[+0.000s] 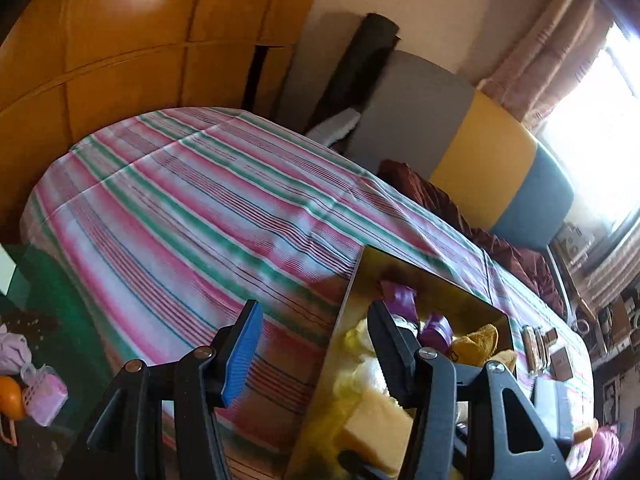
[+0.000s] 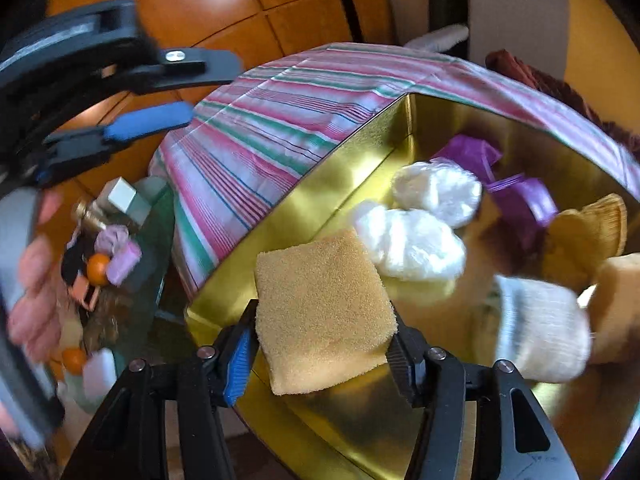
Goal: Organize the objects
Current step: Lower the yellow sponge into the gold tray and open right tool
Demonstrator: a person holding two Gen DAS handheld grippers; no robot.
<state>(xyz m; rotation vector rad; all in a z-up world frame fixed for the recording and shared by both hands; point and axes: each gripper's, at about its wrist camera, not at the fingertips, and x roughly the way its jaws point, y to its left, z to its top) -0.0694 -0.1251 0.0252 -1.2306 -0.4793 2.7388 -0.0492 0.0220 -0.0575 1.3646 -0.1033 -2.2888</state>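
The right tool (image 2: 320, 344) holds the square tan sponge pad (image 2: 324, 316) between its 2 fingers, over the near corner of the shiny gold rectangular box (image 2: 320, 200). The blue pad at 9 o'clock and the black pad at 3 o'clock both touch the sponge's edges, and the sponge hangs tilted with its lower corner at 6 o'clock, so I read it as clamped, though loosely. The box floor lies straight ahead and below, toward 12 o'clock, so the coming move looks like a short drop and release. The right hand is clearly the nearer one.

Already inside the box, from 12 to 3 o'clock of the sponge, sit 2 fluffy white cotton balls (image 2: 424, 220), crumpled purple plastic pieces (image 2: 520, 200), a mustard yellow knitted cloth (image 2: 588, 232) and a rolled white sock (image 2: 540, 332).

The left tool (image 1: 316, 348) has its fingers apart and nothing between them; it hangs over the box's left wall. From the right wrist view it shows at 10 o'clock, well apart from the sponge, with a hand (image 2: 32, 280) on its grip.

The box rests on a bed with a pink, green and white striped sheet (image 1: 180, 200). Orange wooden wardrobe doors (image 1: 120, 40) stand beyond it, and a grey, yellow and blue headboard (image 1: 480, 160) sits beneath a bright curtained window (image 1: 592, 120). A cluttered green side surface (image 2: 120, 260) at 9 o'clock holds small oranges and pink bits.
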